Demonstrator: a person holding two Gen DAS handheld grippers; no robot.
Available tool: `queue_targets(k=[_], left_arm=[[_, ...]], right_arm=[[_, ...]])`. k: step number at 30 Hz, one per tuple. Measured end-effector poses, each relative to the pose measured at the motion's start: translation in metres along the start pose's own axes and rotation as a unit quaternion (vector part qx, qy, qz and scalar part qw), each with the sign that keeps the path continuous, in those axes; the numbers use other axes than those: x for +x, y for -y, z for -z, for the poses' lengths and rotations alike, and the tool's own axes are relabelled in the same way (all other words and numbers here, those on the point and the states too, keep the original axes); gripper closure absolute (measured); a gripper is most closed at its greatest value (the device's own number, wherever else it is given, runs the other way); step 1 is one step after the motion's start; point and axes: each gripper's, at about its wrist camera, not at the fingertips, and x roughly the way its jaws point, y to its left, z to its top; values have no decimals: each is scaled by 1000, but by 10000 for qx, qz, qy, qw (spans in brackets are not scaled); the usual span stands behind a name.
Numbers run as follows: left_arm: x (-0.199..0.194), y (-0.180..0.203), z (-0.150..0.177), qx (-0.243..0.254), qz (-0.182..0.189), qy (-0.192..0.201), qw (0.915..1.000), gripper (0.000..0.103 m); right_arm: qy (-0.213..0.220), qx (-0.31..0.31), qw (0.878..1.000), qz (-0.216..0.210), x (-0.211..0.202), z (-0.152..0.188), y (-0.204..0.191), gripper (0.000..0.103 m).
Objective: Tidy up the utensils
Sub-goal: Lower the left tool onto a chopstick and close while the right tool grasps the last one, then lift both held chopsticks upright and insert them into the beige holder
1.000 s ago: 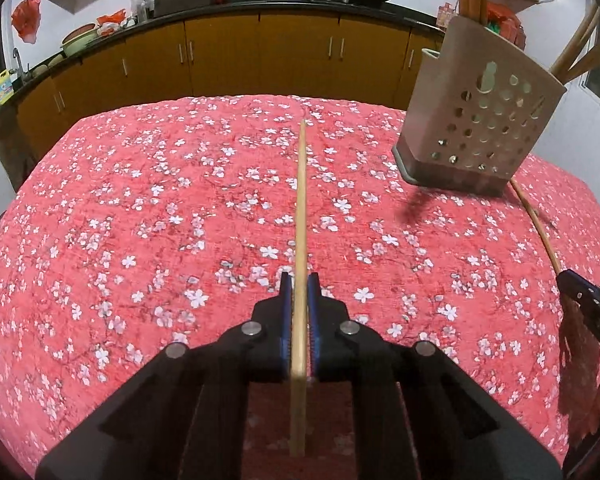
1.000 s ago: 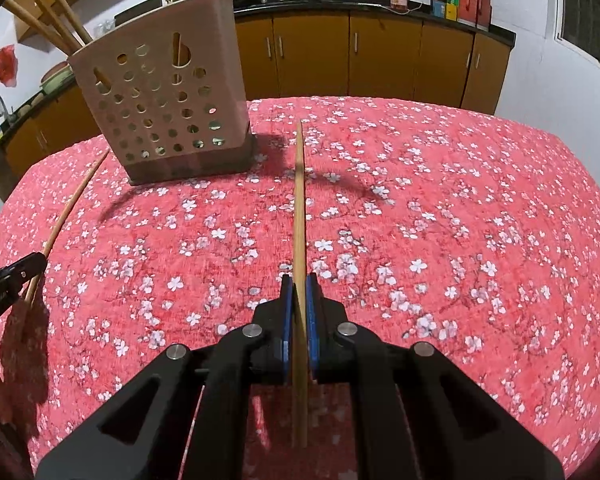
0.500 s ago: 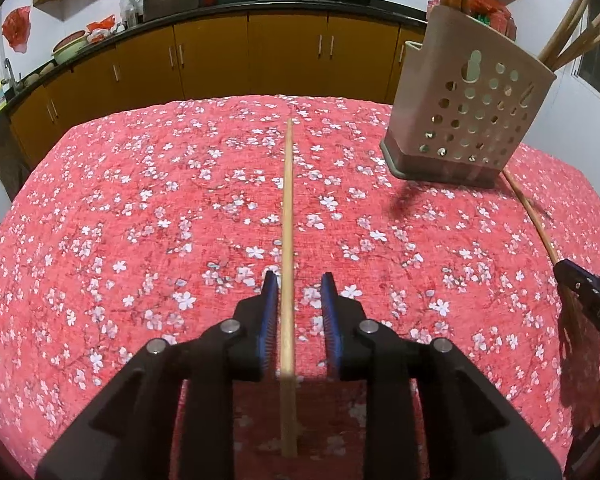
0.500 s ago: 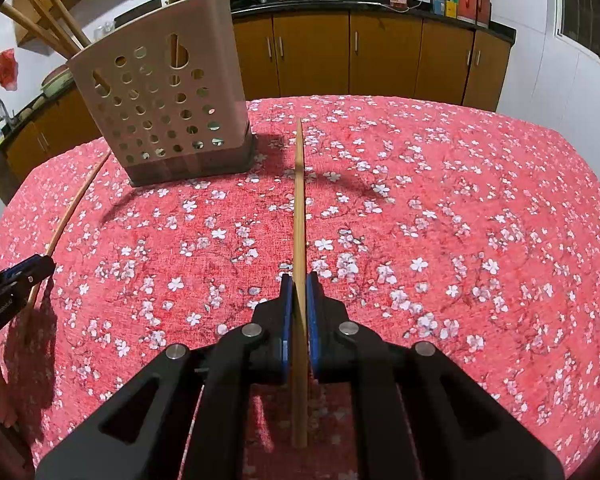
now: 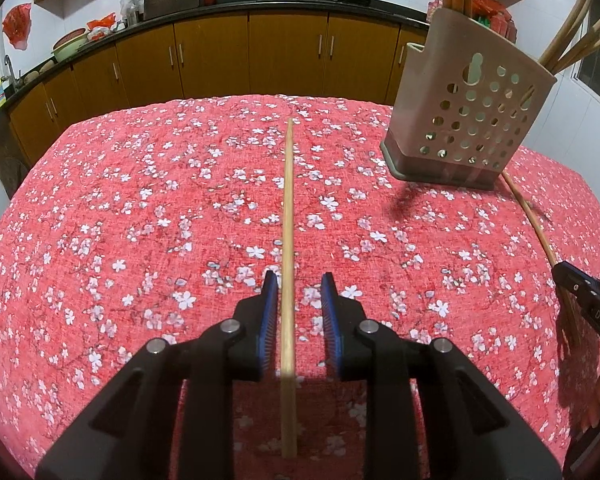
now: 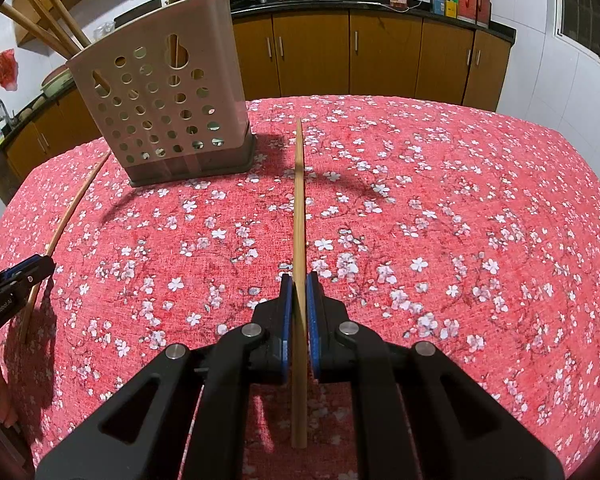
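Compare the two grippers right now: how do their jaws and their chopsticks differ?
The left gripper has its jaws apart, pads clear of the chopstick between them; the right gripper has its jaws clamped on its chopstick. The perforated holder sits ahead-right of the left gripper but ahead-left of the right gripper. Both chopsticks are plain wood, running straight out over the floral tablecloth.

I can read "DAS" in pale letters on the black body of the right claw (image 5: 596, 308) at the frame's edge. On the left claw (image 6: 8, 292) I read "GenRobot.AI". Labels on the far bottles are too small to read.
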Motion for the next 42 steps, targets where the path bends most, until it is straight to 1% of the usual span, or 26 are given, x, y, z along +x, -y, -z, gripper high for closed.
queue_targets(k=[6,13,25,29,31,33,35,39,42], left_arm=[[0,-4,0,-44,65,4,10000,79],[-10,-4,13,149,106,-27,9998,80],[-14,-4,15,106,155,-43,9998,80],[-19,-11,21,102,185,-50,9998,81],[-21,-13,22,71,176,-49,9998,84],[-23,-17,23,0,129,-50,9999,92],[-23,-21,22,-45,138,-55,9999,95],[-24,-20,21,102,120,-87,9998,95],[-24,-21,18,25,183,-194,9996,95]], right_arm=[[0,-8,10000,5,0,0,0,94],[-3,-19,10000,14,0,0,0,94],[-5,37,10000,-6,-3,2,0,94],[-8,39,10000,2,-2,2,0,94],[-9,40,10000,2,-2,2,0,94],[-7,49,10000,-11,-3,2,0,95],[-6,80,10000,-41,-3,2,0,95],[8,143,9998,-104,-5,2,2,95],[108,156,9998,-102,-13,2,3,95]])
